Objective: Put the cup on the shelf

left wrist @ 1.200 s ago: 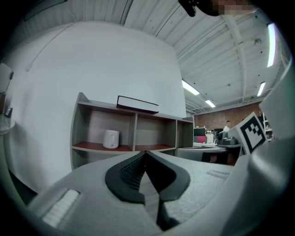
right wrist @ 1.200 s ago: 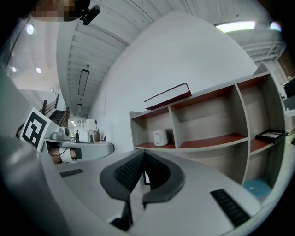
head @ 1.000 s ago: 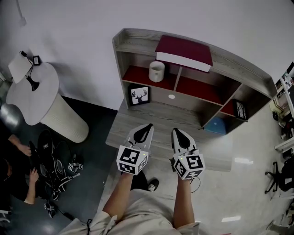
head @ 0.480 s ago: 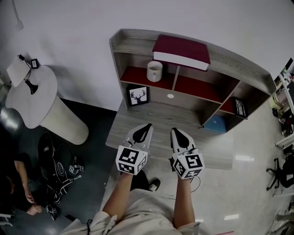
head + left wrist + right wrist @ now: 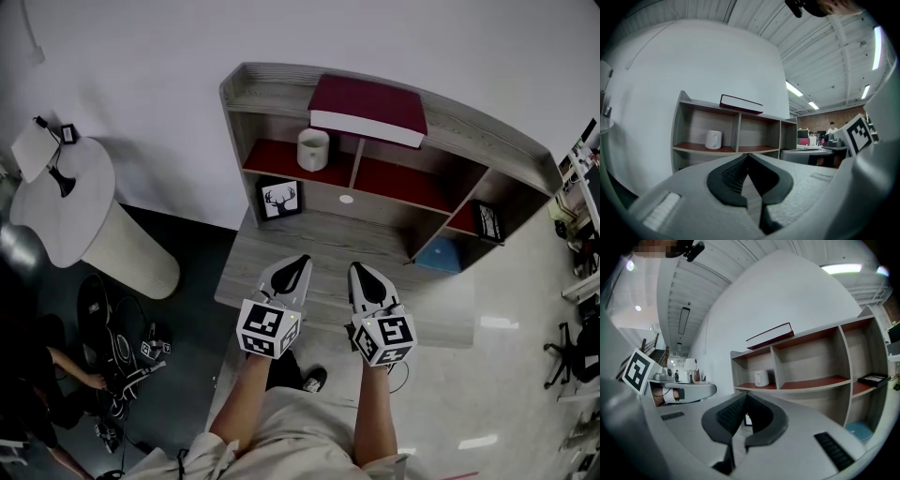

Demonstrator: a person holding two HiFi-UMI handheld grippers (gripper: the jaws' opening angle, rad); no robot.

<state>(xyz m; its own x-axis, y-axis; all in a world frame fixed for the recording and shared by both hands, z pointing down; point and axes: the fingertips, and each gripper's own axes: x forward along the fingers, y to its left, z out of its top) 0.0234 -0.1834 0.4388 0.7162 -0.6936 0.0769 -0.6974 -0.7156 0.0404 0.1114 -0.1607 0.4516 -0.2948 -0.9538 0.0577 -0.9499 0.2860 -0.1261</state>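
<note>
Head view: the cup stands upright in the upper left bay of the shelf, well apart from the left gripper and right gripper over the surface. It looks light, rigid and breakable, so a grasp across the rim should suit.
Left gripper view: fingers together, empty, cup far ahead.
Right gripper view: likewise together, empty.

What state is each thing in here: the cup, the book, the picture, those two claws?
Cup: upright in shelf's left compartment.
Book: closed, flat on top of shelf.
Deer picture: standing on the desk.
Left gripper: shut, empty.
Right gripper: shut, empty.
</note>
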